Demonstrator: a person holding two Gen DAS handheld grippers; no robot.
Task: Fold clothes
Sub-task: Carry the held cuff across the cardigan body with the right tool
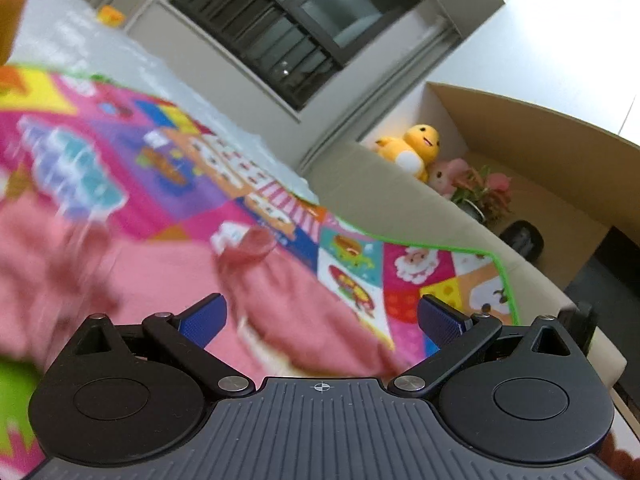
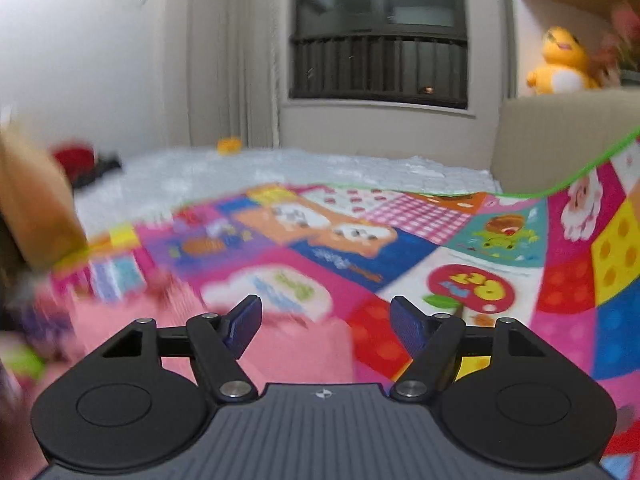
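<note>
Our left gripper (image 1: pixel 322 312) stands wide apart, its blue pads (image 1: pixel 204 320) closing on nothing. Just beyond and below it lies the pink garment (image 1: pixel 168 280), rumpled on the patchwork play mat (image 1: pixel 416 268), with a small rounded flap or cuff (image 1: pixel 252 244) sticking up at its far edge. Our right gripper (image 2: pixel 326 322) is spread wide as well and holds nothing; the same pink garment (image 2: pixel 280 344) shows just past its left finger, spreading off to the left, with bare mat (image 2: pixel 480 240) ahead and to the right.

We judge the cloth to be light, soft and limp: it will sag and bunch when lifted, and it should not slip much between the textured pads. A hem or corner looks like the best place to pinch, one gripper at each end of an edge, so the fabric hangs flat instead of in a wad.

Much is unclear. Motion blur smears the garment in both views, so we cannot tell what kind of clothing it is, where its sleeves or seams run, or whether it is one layer or several. Its near edge is hidden behind the gripper bodies, and its left part runs off-frame. A tan blurred shape (image 2: pixel 36 208) at the left of the right view cannot be identified.
</note>
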